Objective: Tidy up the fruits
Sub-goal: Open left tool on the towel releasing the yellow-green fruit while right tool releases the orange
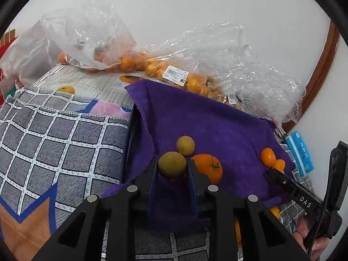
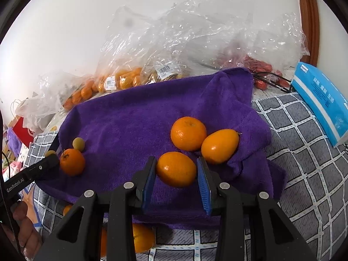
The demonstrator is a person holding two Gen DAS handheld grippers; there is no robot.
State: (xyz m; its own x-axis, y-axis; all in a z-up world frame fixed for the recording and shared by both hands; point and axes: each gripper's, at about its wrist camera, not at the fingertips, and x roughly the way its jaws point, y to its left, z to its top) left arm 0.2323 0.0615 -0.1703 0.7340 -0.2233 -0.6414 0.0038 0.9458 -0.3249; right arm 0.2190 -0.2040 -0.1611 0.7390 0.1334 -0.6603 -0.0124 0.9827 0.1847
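Left gripper (image 1: 172, 169): clamped on a green-brown fruit (image 1: 171, 164), low over the purple towel (image 1: 195, 119), probably to group it by the matching fruit (image 1: 185, 145).
Right gripper (image 2: 176, 169): clamped on a kumquat (image 2: 176, 169), beside two orange fruits near the towel's right edge.

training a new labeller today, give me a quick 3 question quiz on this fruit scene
1. True or false: the left gripper is shut on a greenish-brown fruit.
2. What colour is the towel that the loose fruits lie on?
3. Multiple choice: in the right wrist view, how many orange fruits lie on the towel just beyond the right gripper, not counting the orange fruit in its jaws? A) none B) two C) five

Key:
1. True
2. Purple
3. B: a round one and an oval one, side by side.
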